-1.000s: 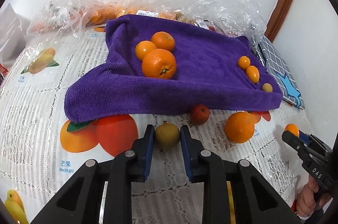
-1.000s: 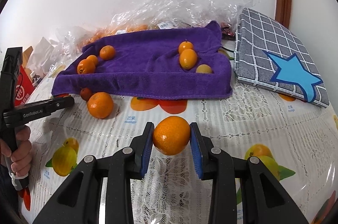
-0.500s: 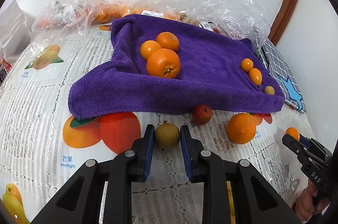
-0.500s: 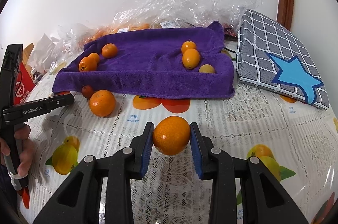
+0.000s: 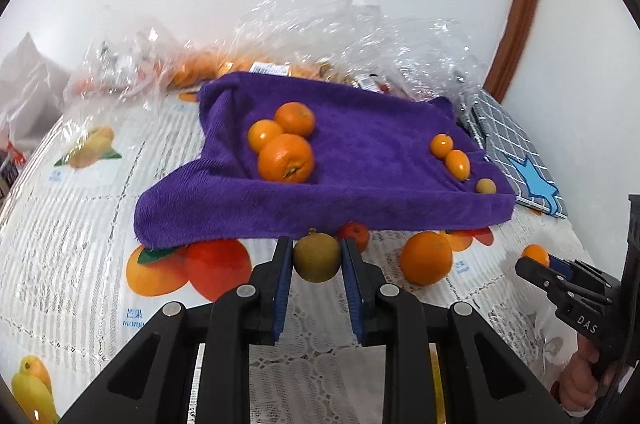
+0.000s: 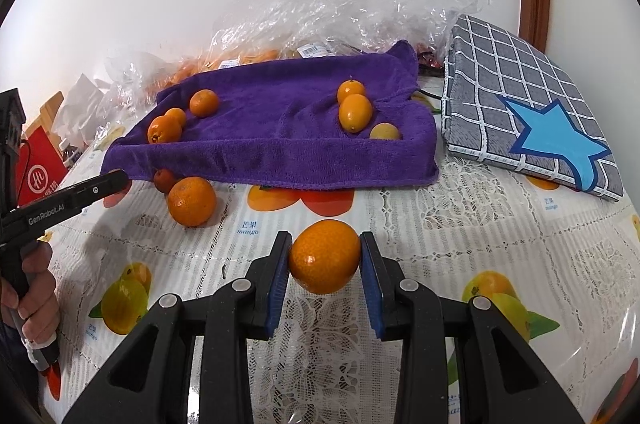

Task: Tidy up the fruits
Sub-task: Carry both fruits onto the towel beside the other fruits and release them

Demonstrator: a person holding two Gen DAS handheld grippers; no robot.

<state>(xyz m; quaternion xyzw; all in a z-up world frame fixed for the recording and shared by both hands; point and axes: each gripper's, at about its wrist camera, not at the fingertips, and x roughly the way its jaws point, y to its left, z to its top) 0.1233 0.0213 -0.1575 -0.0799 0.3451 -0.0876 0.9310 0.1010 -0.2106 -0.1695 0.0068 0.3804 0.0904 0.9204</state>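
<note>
My left gripper (image 5: pixel 317 258) is shut on a small brown-green round fruit (image 5: pixel 317 261), held above the tablecloth just before the purple towel (image 5: pixel 360 199). My right gripper (image 6: pixel 325 256) is shut on an orange kumquat (image 6: pixel 325 256), held over the tablecloth in front of the towel (image 6: pixel 280 151). On the towel lie three oranges (image 5: pixel 285 157) at the left and two kumquats (image 5: pixel 457 163) with a pale small fruit (image 5: pixel 485 186) at the right. A loose orange (image 5: pixel 426 258) and a small red fruit (image 5: pixel 356 232) lie on the cloth by the towel's front edge.
Crumpled clear plastic bags (image 5: pixel 360 35) with more fruit lie behind the towel against the white wall. A grey checked cushion with a blue star (image 6: pixel 528 103) lies to the right. A red box (image 6: pixel 38 171) stands at the far left. The fruit-printed tablecloth (image 6: pixel 460 224) covers the table.
My left gripper has risen and moved closer to the towel with its fruit. My right gripper has moved slightly toward the towel, still holding the kumquat.
</note>
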